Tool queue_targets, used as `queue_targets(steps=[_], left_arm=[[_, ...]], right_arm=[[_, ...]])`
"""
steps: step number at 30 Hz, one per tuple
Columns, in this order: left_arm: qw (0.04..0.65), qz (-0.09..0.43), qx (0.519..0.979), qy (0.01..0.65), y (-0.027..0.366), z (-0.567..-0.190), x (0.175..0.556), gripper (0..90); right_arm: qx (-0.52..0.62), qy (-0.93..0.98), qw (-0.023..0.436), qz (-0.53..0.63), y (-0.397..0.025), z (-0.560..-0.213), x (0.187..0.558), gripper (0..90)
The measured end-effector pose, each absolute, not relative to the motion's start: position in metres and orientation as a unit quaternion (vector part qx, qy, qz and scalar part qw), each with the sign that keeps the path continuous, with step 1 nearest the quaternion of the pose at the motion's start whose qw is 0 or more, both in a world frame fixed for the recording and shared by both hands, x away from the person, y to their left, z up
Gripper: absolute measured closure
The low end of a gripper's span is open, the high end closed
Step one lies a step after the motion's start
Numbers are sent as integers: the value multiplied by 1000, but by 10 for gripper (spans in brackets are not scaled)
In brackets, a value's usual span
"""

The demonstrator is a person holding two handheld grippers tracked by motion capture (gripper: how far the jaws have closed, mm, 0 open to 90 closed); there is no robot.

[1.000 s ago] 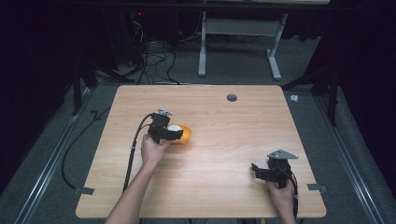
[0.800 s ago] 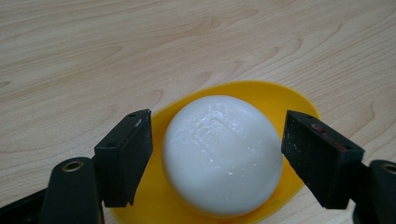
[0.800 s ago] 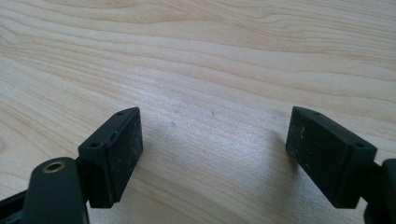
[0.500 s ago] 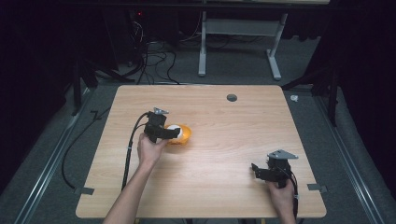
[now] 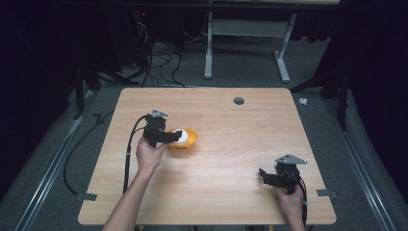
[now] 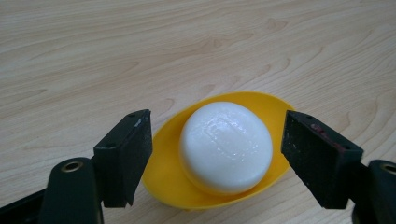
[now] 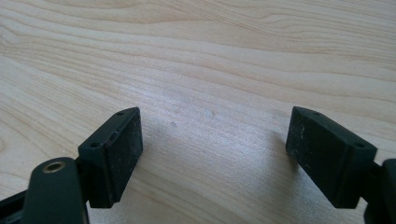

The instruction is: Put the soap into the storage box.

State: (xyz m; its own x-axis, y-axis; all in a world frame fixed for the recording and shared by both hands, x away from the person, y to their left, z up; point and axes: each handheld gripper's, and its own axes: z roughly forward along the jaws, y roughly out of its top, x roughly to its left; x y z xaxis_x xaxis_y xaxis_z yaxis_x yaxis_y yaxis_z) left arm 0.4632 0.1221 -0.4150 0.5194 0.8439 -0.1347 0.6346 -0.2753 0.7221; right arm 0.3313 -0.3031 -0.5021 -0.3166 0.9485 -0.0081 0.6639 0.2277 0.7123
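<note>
A shallow yellow dish (image 5: 188, 139) sits left of the table's middle with a round white bar of soap (image 5: 180, 135) lying in it. From the left gripper view, the soap (image 6: 226, 145) rests in the dish (image 6: 163, 173) between my jaws, which stand wide apart without touching it. My left gripper (image 5: 177, 136) is open, held by a hand just left of the dish. Near the front right corner my right gripper (image 5: 262, 176) is open over bare wood (image 7: 210, 126), nothing between its jaws.
The wooden table (image 5: 231, 192) has a dark round grommet hole (image 5: 238, 100) near its far edge. A black cable (image 5: 129, 154) trails from the left gripper off the table's front left. Beyond the table stand a white desk frame (image 5: 245, 33) and floor cables.
My left gripper has drifted slightly back and left over the dish, staying open around the soap. The right gripper has not moved.
</note>
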Motion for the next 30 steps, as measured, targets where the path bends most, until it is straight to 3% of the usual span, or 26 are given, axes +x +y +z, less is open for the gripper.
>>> queue_targets(steps=[30], left_arm=[[383, 162, 778, 471, 157, -395, 439, 241]], right_arm=[[537, 750, 228, 311, -303, -502, 331, 195]])
